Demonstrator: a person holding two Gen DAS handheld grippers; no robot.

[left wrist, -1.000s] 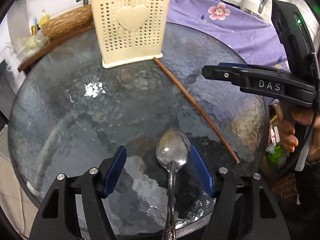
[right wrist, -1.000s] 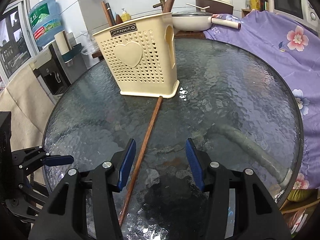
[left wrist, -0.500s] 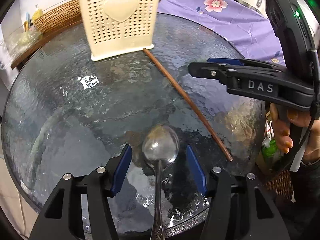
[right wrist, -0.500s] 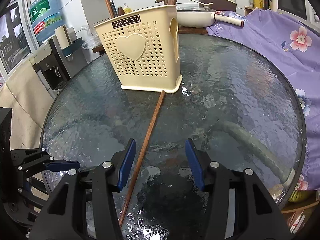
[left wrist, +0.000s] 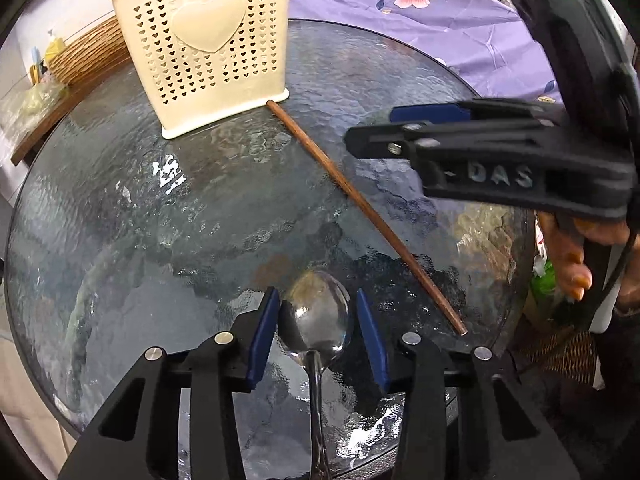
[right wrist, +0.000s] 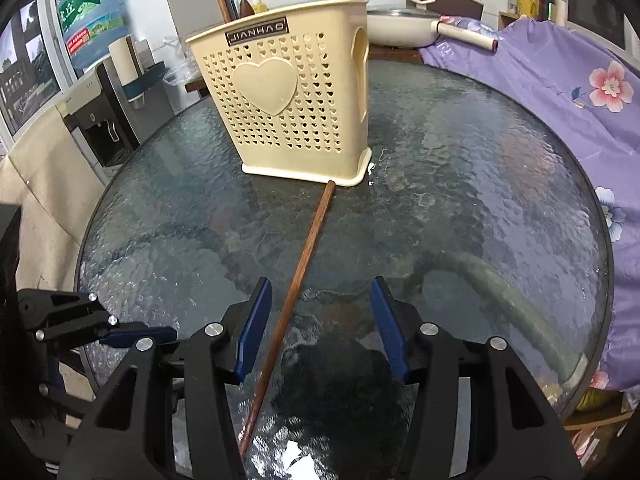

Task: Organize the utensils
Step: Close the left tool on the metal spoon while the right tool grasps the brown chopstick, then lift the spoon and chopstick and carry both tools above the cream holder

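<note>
Closing around a metal spoon point(left wrist: 316, 320), the left tool point(left wrist: 316, 320) has its blue pads flanking the bowl on both sides, with slim gaps visible, so no firm pinch is shown. Only the left wrist view shows this spoon, which lies on the round glass worktop point(left wrist: 160, 208) near its front edge, handle running back under the tool. That view also shows the right tool point(left wrist: 384, 128) from the side, with raised lettering "DAS" on its body, and the person's hand point(left wrist: 576, 260) gripping it. The right wrist view shows the right tool's own pads spread, with a brown chopstick point(right wrist: 304, 264) lying on the glass between them, nearer the left pad and untouched. The chopstick's far end meets the base of the cream perforated utensil holder point(right wrist: 292, 108), which stands upright at the worktop's far side. A dark plate on the holder's upper edge reads "JIANHAO" in both views. Only the right wrist view shows a blue water bottle point(right wrist: 92, 16) with a printed label, a white pan point(right wrist: 400, 28) and a purple floral cloth point(right wrist: 560, 92) at right.
</note>
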